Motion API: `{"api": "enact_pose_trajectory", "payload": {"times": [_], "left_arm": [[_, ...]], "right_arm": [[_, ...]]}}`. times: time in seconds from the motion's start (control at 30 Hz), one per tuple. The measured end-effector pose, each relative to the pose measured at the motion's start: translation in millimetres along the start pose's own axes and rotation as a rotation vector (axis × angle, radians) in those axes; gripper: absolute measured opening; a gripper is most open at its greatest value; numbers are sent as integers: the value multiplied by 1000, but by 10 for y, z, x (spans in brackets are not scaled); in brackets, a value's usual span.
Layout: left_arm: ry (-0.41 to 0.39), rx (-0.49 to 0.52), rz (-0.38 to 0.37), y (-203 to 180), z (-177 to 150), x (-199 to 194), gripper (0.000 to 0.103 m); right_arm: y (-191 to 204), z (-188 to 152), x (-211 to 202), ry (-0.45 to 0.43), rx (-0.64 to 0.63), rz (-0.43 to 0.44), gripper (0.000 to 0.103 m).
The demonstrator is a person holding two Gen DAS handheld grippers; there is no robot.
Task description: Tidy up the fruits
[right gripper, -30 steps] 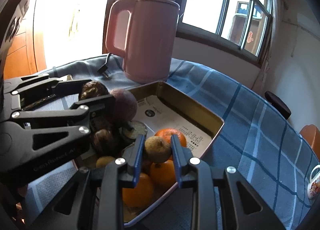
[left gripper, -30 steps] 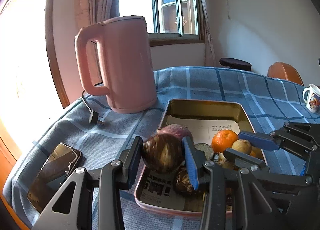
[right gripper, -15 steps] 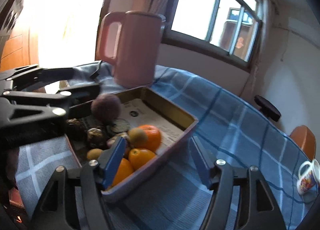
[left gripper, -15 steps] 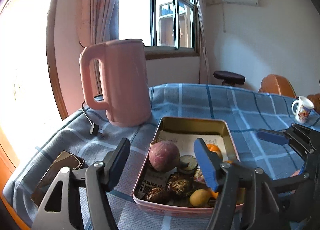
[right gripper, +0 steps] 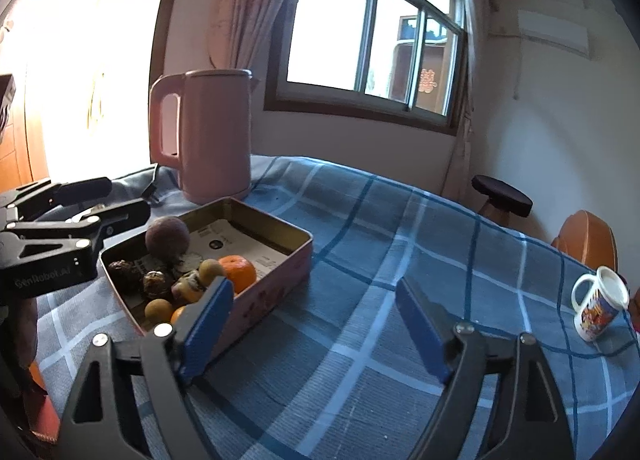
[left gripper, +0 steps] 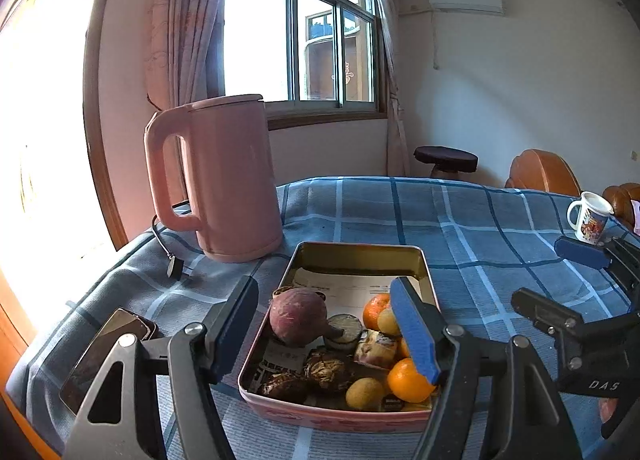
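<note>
Released since a second ago: both fruits, now in tray [left gripper: 425,272] on counter [left gripper: 480,228]. Left gripper [left gripper: 324,324] and right gripper [right gripper: 312,324]: jaws just opened, apart, empty.

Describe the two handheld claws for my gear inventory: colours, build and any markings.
Both are black metal scissor-like frames with silver rivets and flat blue pads. The left claw bears white "GenRobot.AI" lettering on its side; the right claw shows "DAS" in the left wrist view. No cables or sleeves show.
</note>
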State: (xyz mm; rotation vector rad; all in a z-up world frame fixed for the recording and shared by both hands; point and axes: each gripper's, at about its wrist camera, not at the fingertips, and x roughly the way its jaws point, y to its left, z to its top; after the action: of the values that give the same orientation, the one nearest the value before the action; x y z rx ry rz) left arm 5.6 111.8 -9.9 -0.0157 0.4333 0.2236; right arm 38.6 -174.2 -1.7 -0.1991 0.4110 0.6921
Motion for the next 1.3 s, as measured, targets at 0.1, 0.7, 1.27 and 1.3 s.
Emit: {"api": "enact_pose_trajectory", "payload": {"times": [0.1,0.7,1.27,1.3], "left_arm": [[1,4,-1,-20,-3,-10,70],[9,5,3,-23,-9,-20,71],[24,10,10,-50,-12,10,78],[24,10,9,-50,-12,10,78]], "right_arm": [[-32,-13,-19,-2,14,3,86],[-120,-69,-85,-7,39,-4,92],[-116,-110,-82,-5,24,-10,92],[-113,-108,-80,-5,25,-10,92]]}}
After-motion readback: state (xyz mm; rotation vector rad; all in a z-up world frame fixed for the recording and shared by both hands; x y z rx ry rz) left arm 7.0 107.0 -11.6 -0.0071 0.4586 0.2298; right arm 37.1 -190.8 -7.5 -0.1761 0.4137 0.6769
